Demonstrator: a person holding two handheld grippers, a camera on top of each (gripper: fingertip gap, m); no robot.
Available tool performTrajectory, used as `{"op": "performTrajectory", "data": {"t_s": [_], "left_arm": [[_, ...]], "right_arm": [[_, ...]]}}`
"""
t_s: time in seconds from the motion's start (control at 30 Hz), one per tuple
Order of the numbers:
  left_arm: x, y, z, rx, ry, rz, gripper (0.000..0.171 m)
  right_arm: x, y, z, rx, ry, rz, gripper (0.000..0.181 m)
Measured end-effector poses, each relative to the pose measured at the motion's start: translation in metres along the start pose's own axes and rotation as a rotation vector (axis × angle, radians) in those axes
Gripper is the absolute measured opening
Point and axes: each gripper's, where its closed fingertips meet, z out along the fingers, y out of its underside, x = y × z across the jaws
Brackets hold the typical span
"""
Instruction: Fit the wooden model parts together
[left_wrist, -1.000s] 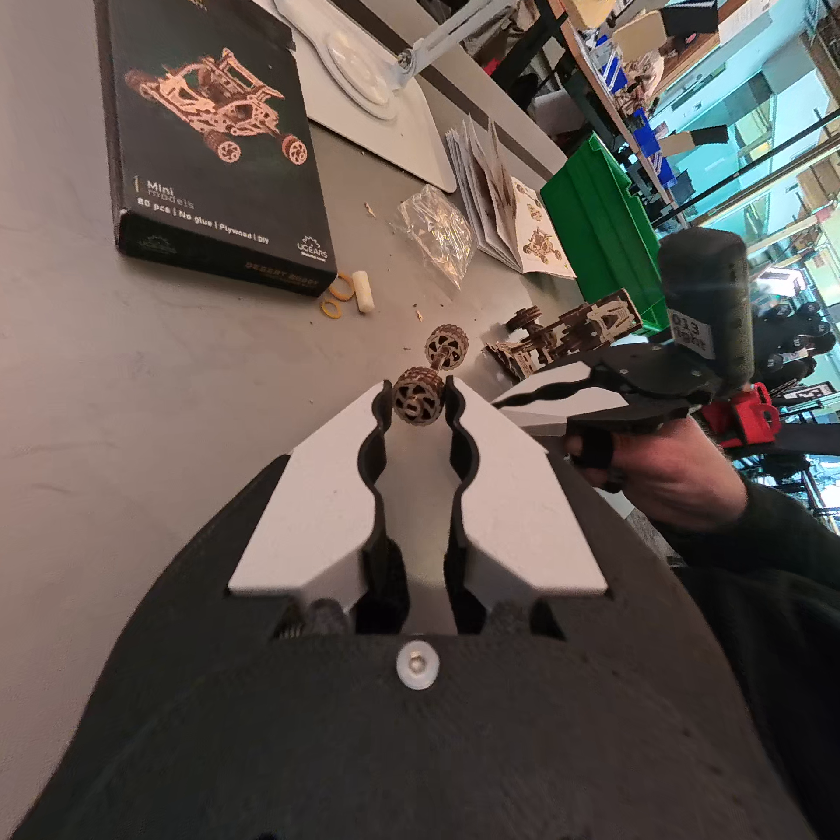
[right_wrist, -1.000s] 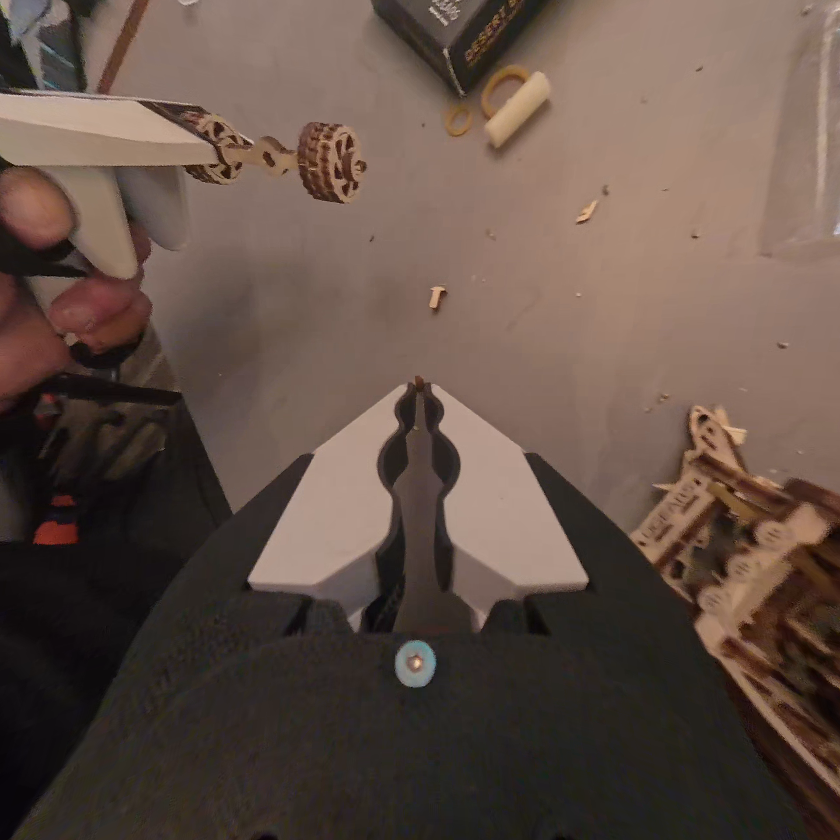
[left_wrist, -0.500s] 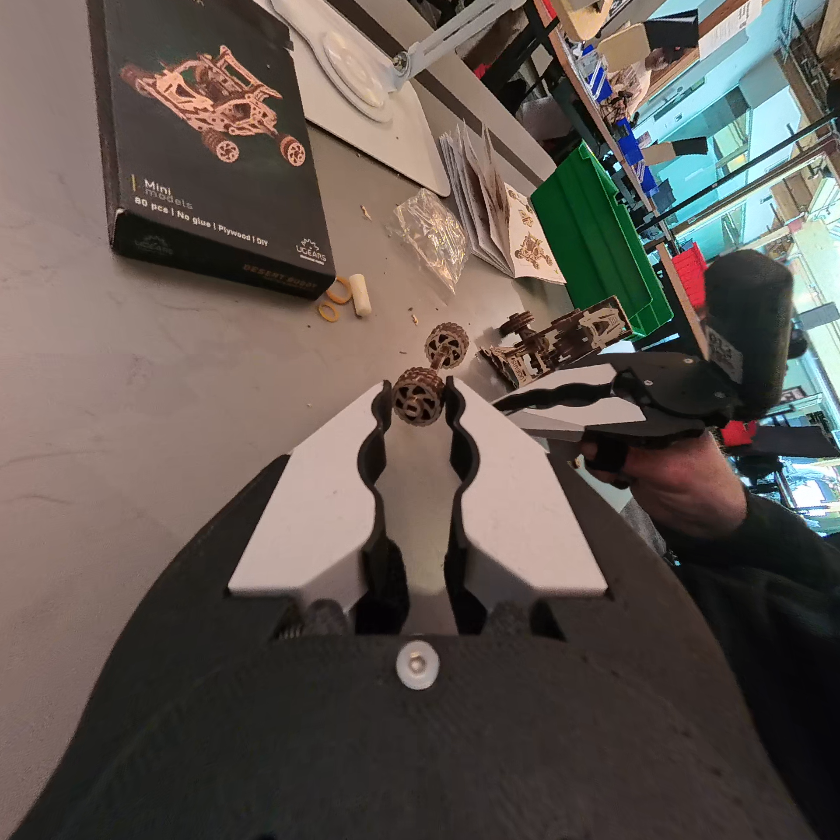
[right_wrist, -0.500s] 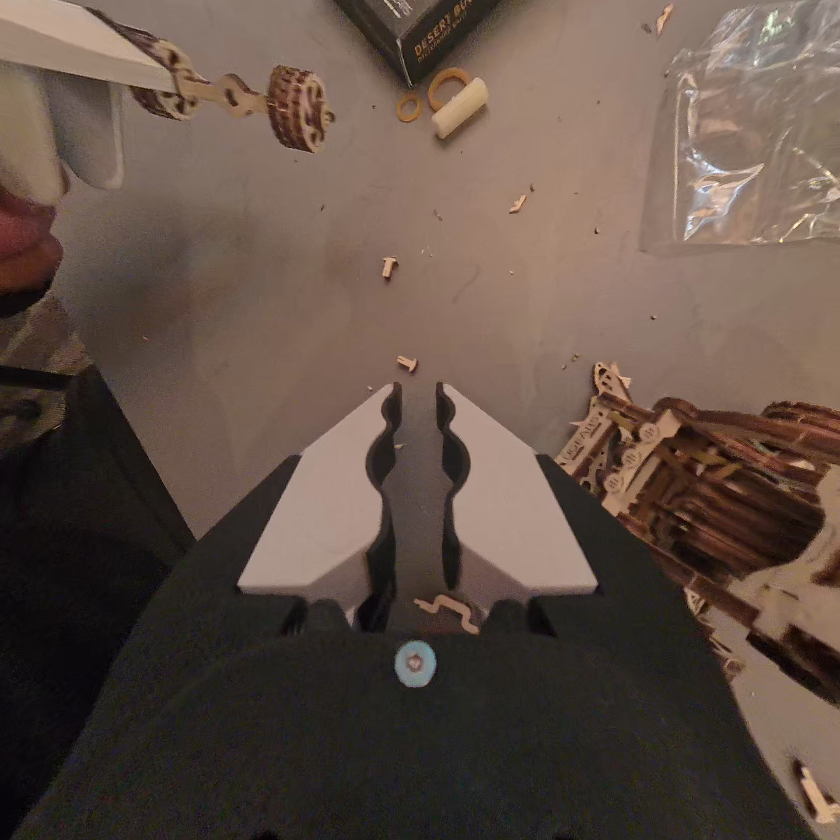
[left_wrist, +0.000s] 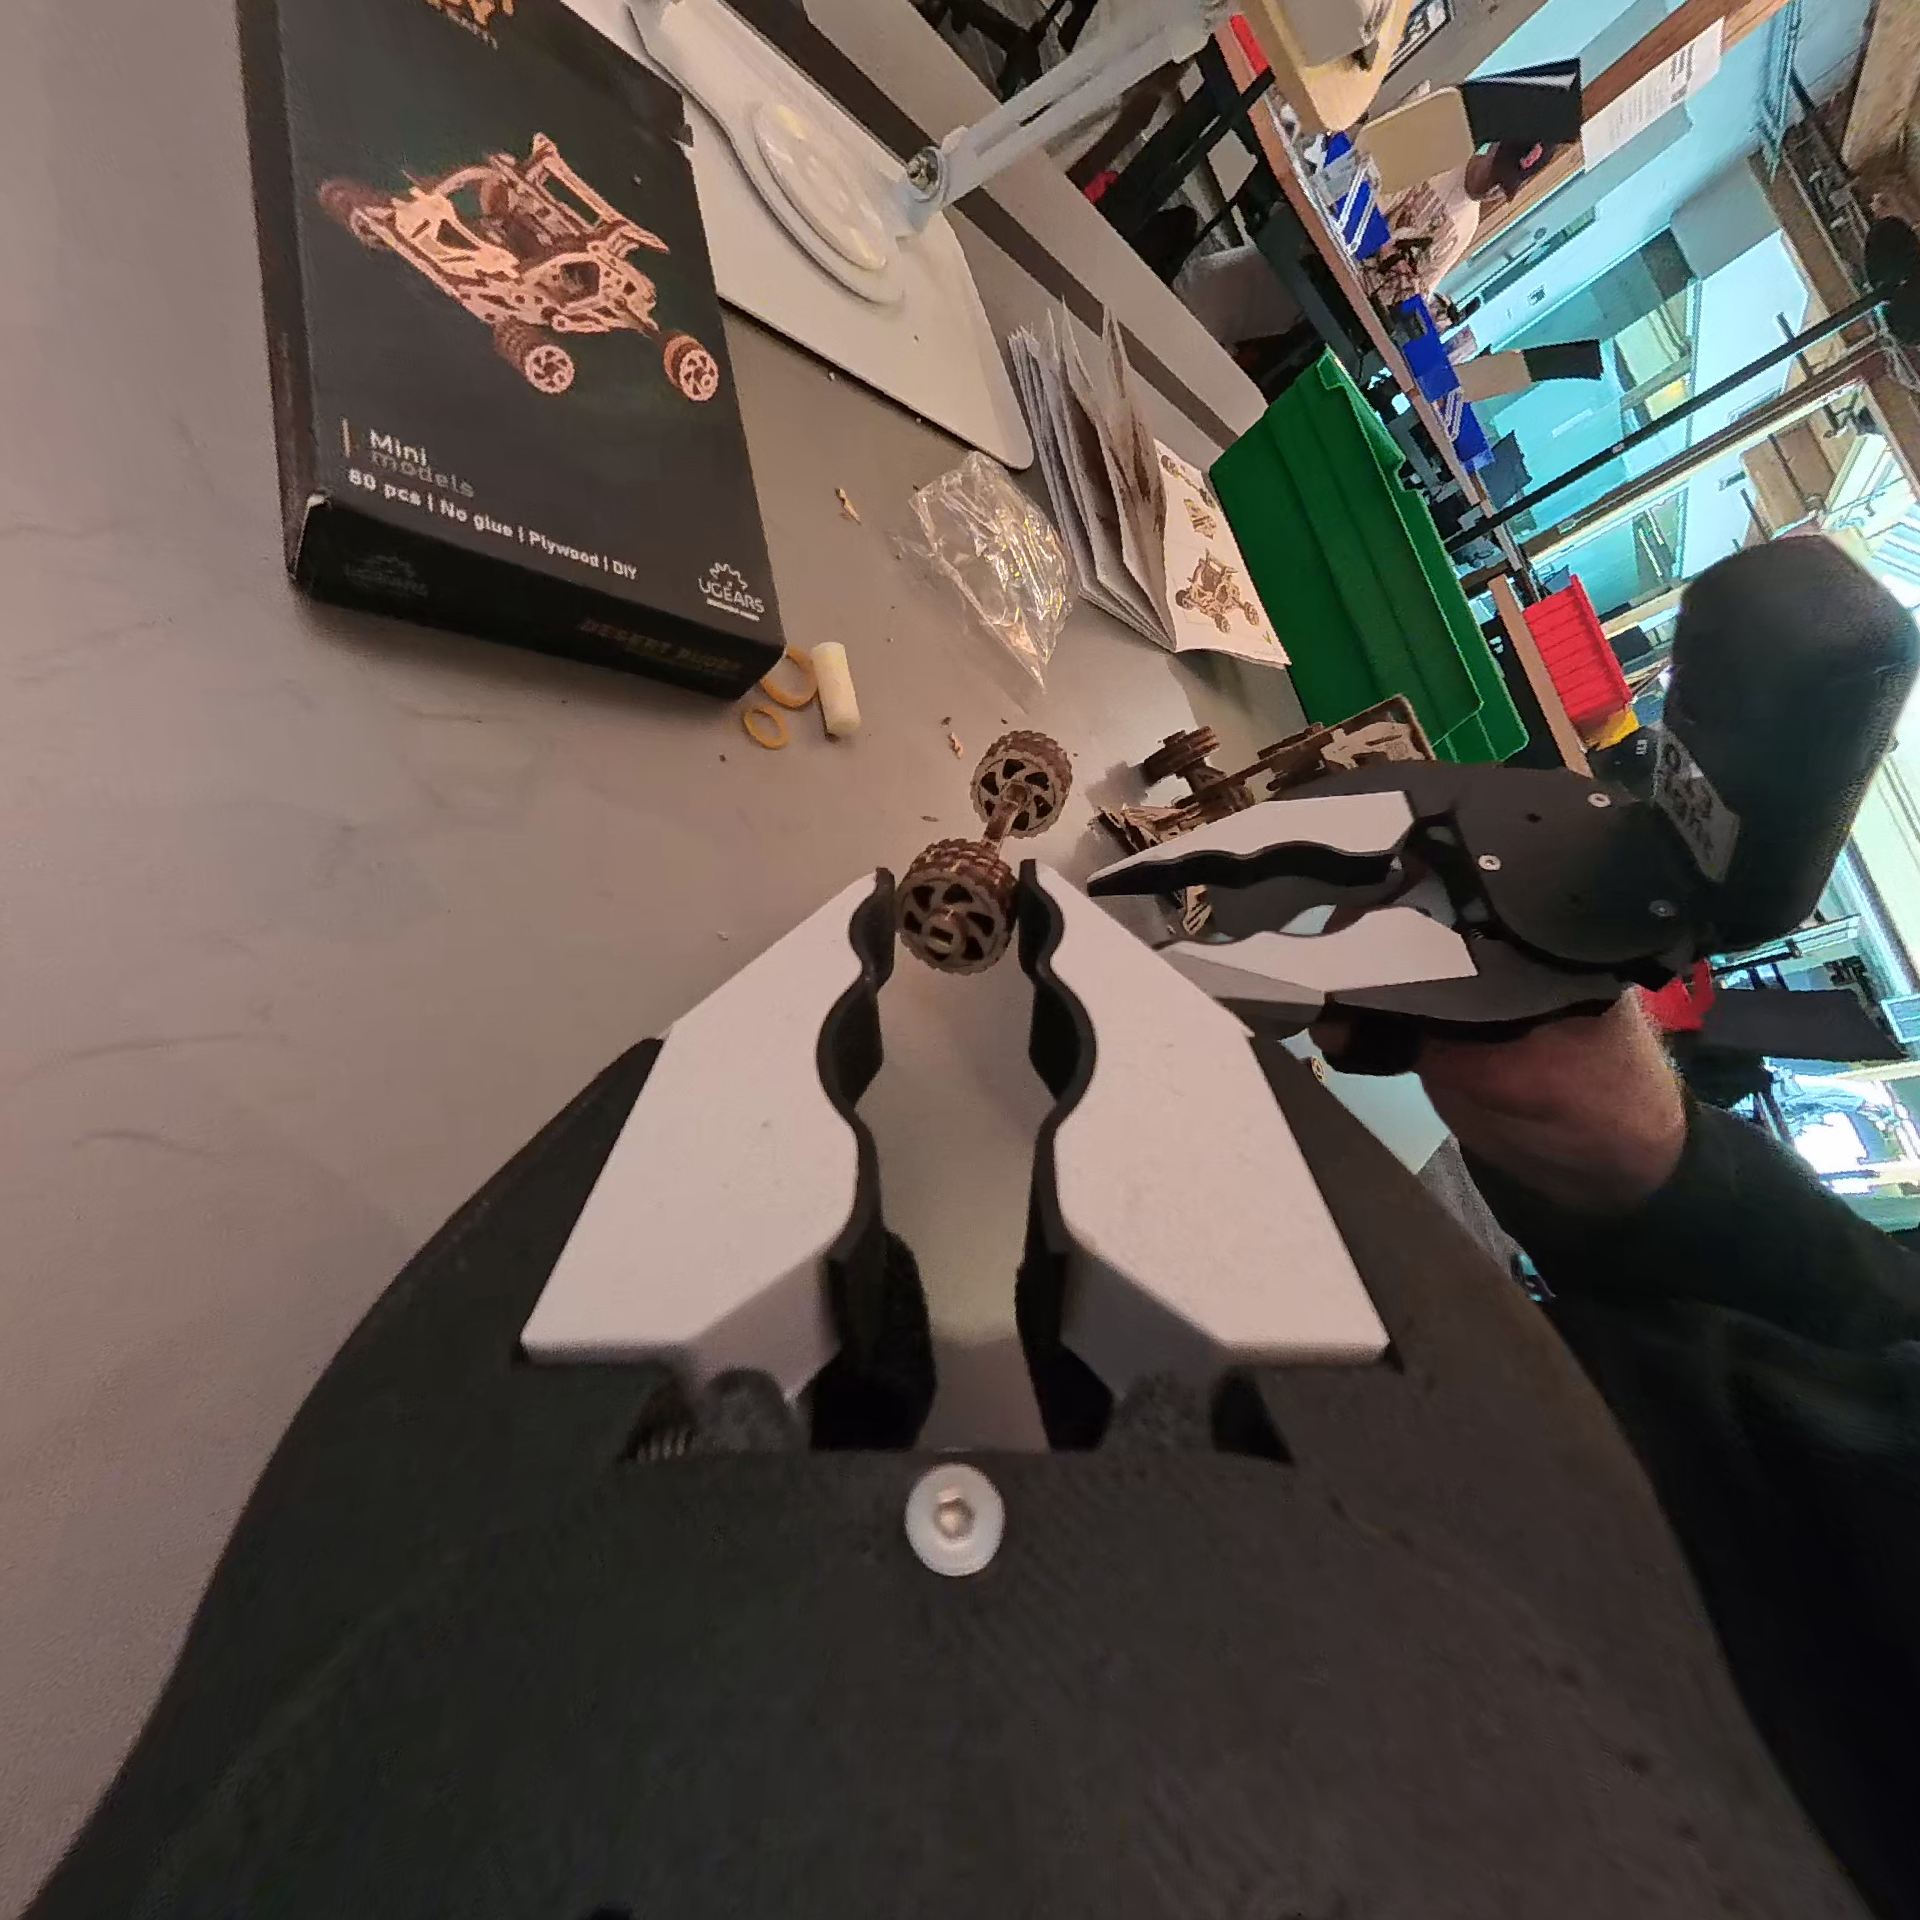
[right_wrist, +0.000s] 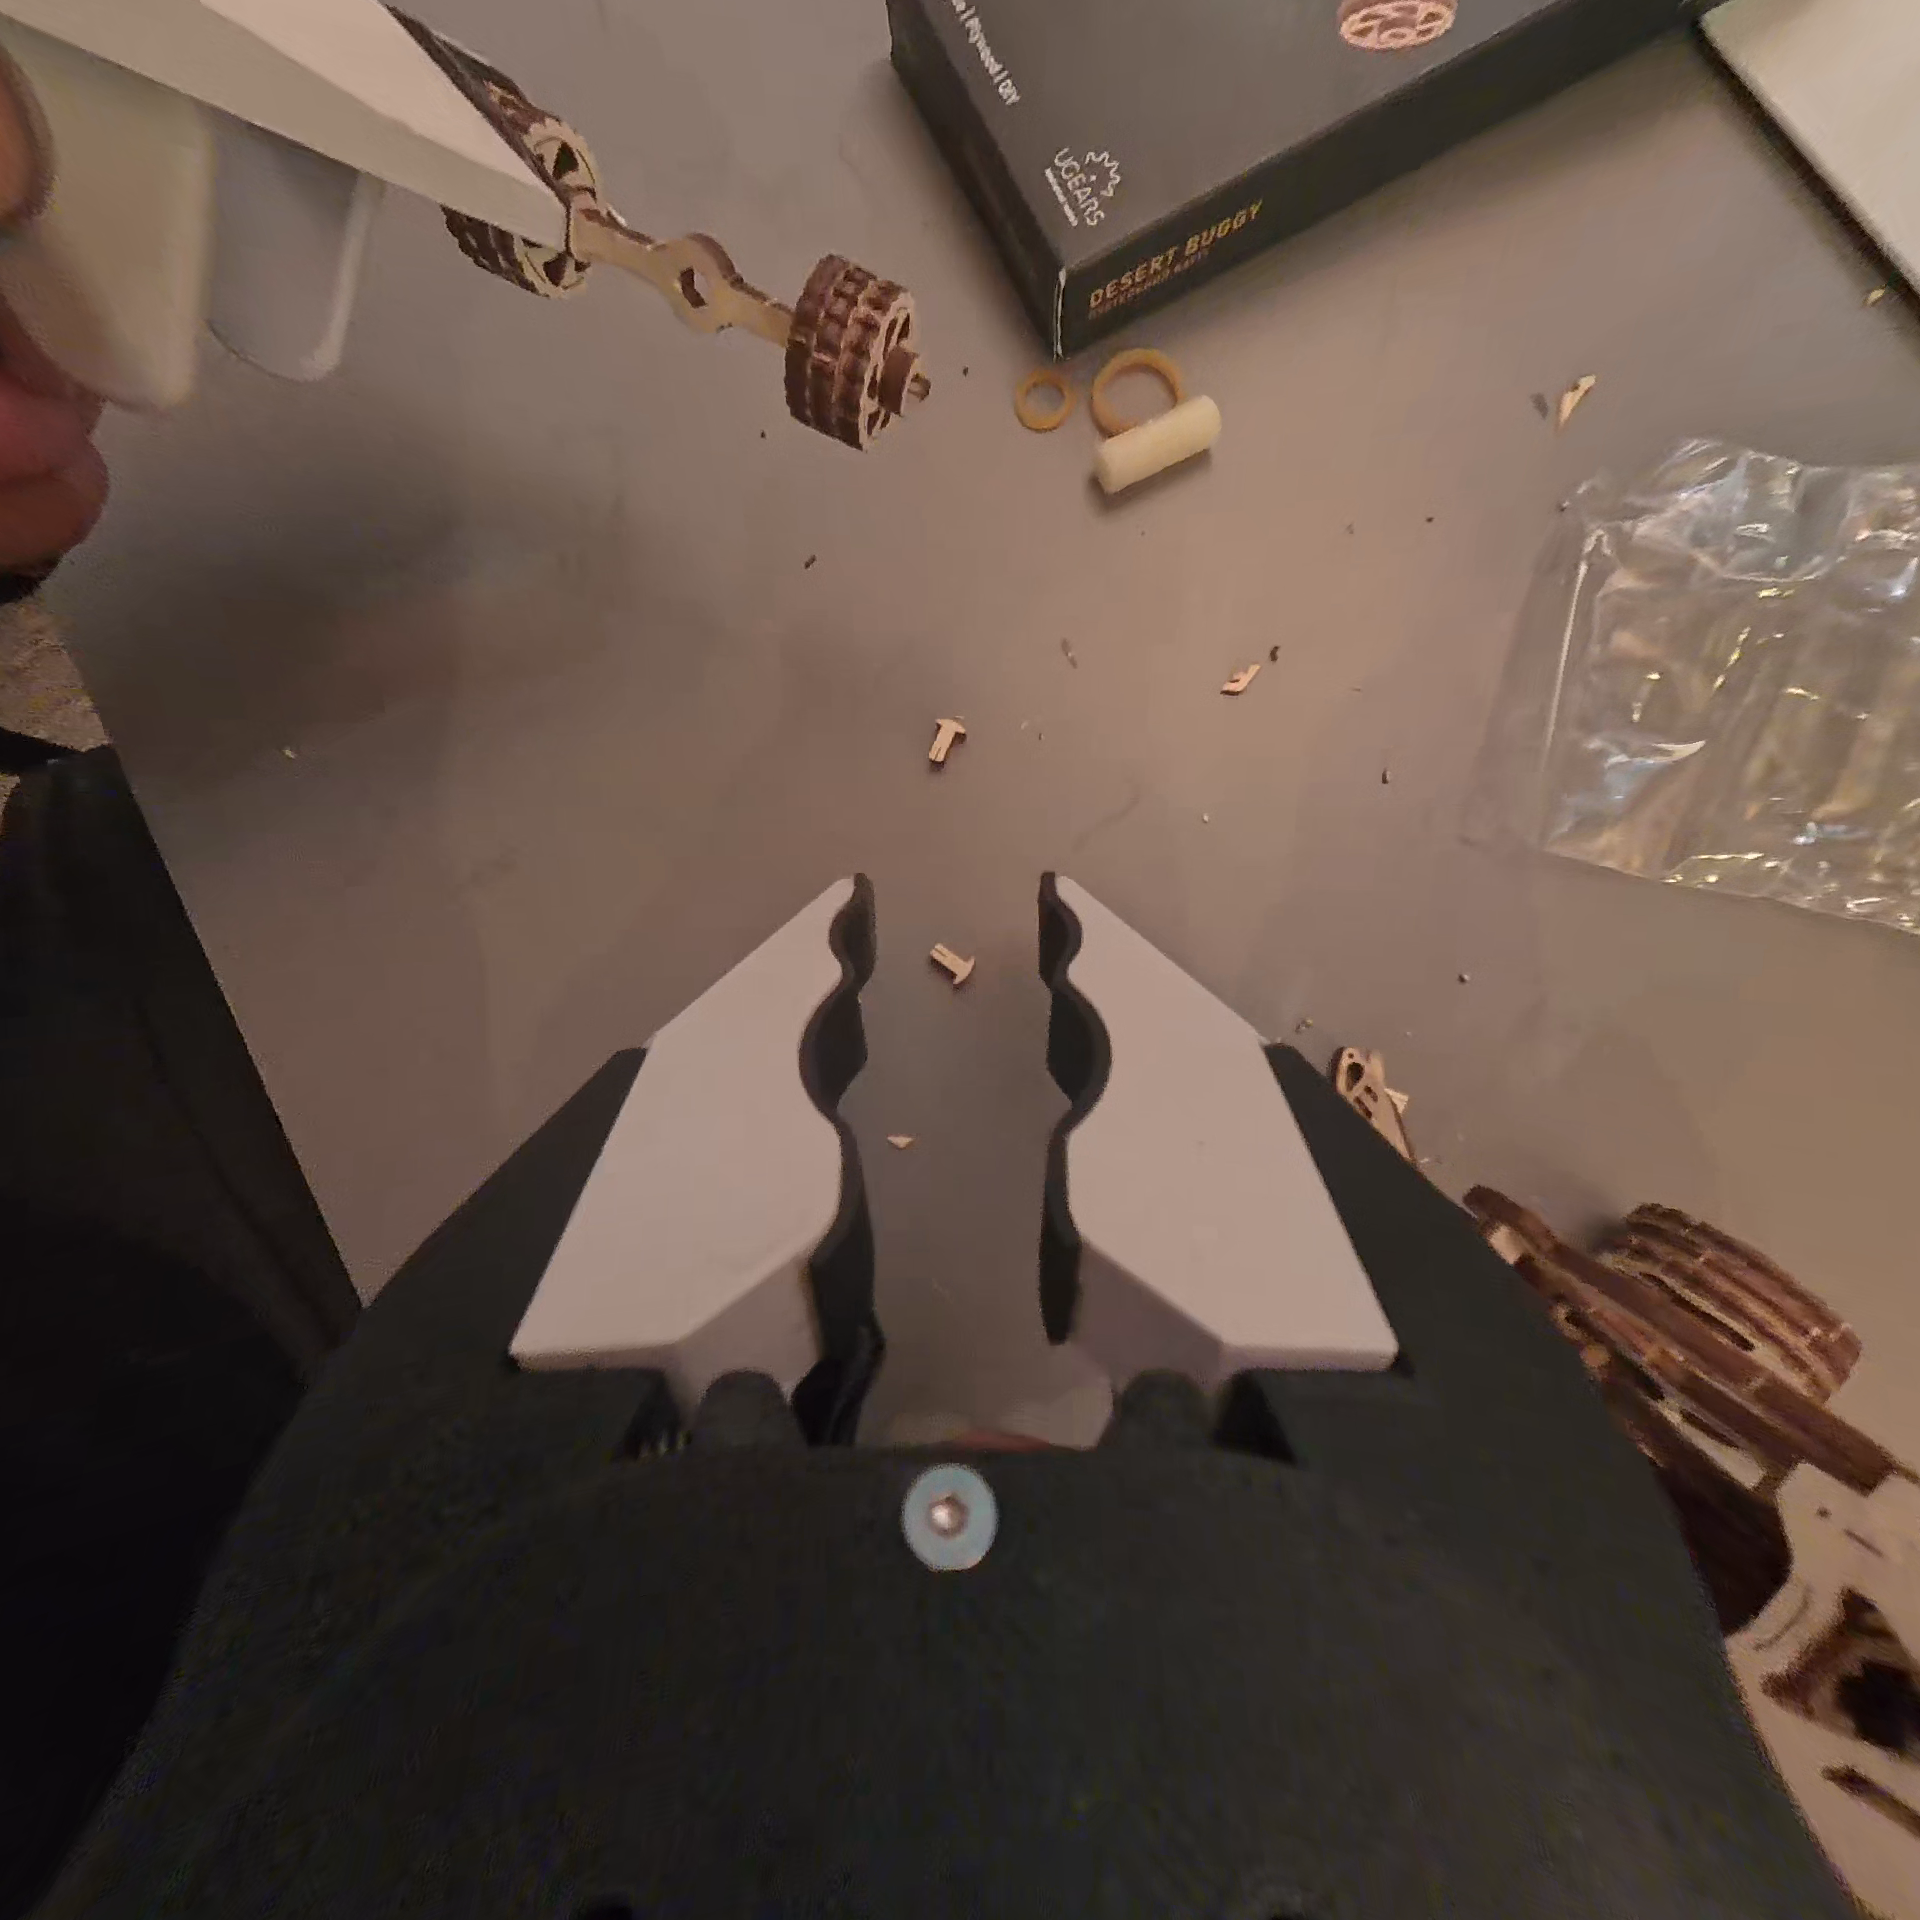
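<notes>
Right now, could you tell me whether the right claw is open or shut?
Open. The right claw shows a clear gap between its fingertips, with bare table and a small wooden peg visible between them; it holds nothing.

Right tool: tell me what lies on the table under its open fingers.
Under the right tool, open and empty, a small T-shaped wooden peg and a wood chip lie on the grey table. Anything beneath the tool's black body is hidden.

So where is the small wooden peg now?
In the right wrist view the peg lies on the grey table, between the open right gripper's fingertips, untouched.
</notes>
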Motion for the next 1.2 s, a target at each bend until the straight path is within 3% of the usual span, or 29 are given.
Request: {"op": "performTrajectory", "data": {"t_s": [0.4,0.6,0.77,0.97,1.07,1.2], "left_arm": [[-0.002,-0.001,-0.001,0.000,0.008,-0.013,0.020],[-0.005,0.000,-0.001,0.000,0.010,-0.022,0.020],[-0.006,-0.001,-0.001,-0.002,0.014,-0.026,0.020],[-0.007,-0.002,-0.003,0.000,0.009,-0.021,0.020],[-0.008,-0.003,-0.003,-0.001,0.006,-0.018,0.020],[-0.008,0.000,-0.001,-0.011,0.009,-0.016,0.020]], "right_arm": [[-0.018,-0.012,0.028,-0.016,-0.066,-0.019,0.034],[-0.043,-0.016,0.031,-0.004,-0.191,0.009,0.029],[-0.023,-0.024,0.023,0.022,-0.138,-0.017,0.022],[-0.017,-0.029,0.037,-0.035,-0.078,-0.224,0.013],[-0.021,-0.022,0.043,-0.077,-0.113,-0.229,0.001],[-0.021,-0.012,0.036,-0.089,-0.113,-0.202,0.000]]}}
